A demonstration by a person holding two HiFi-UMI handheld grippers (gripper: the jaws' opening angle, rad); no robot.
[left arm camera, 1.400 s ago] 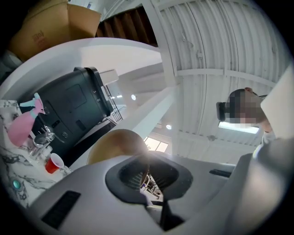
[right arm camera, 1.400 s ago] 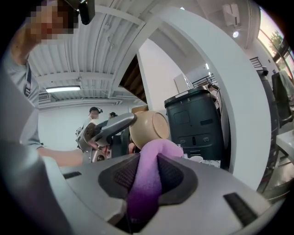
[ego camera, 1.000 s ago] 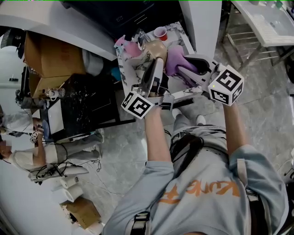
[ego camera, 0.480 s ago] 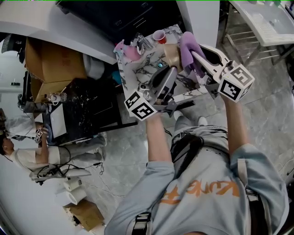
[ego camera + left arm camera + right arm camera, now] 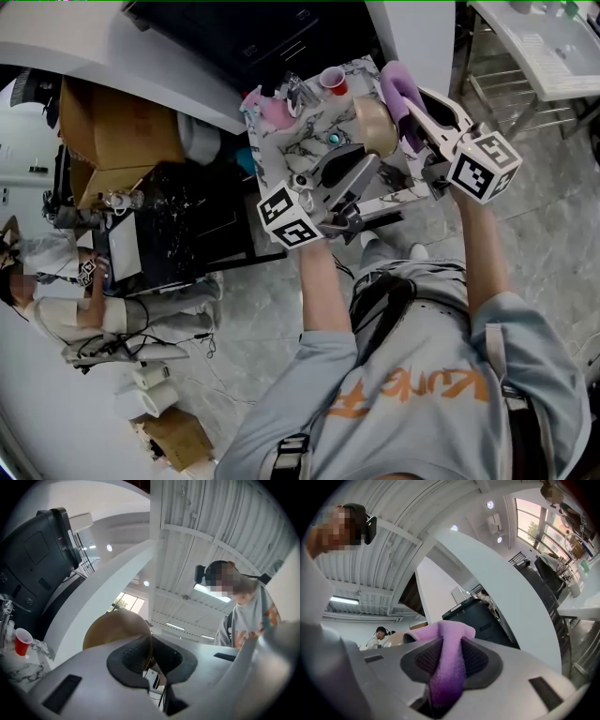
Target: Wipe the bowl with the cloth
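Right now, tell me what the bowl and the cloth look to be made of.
The bowl is a smooth tan-brown shell with a thin rim and a dull, even sheen. It is probably plastic or lacquered wood; the look leaves that open. The cloth is soft purple fabric with a fuzzy nap that bends limply, likely microfibre or terry.
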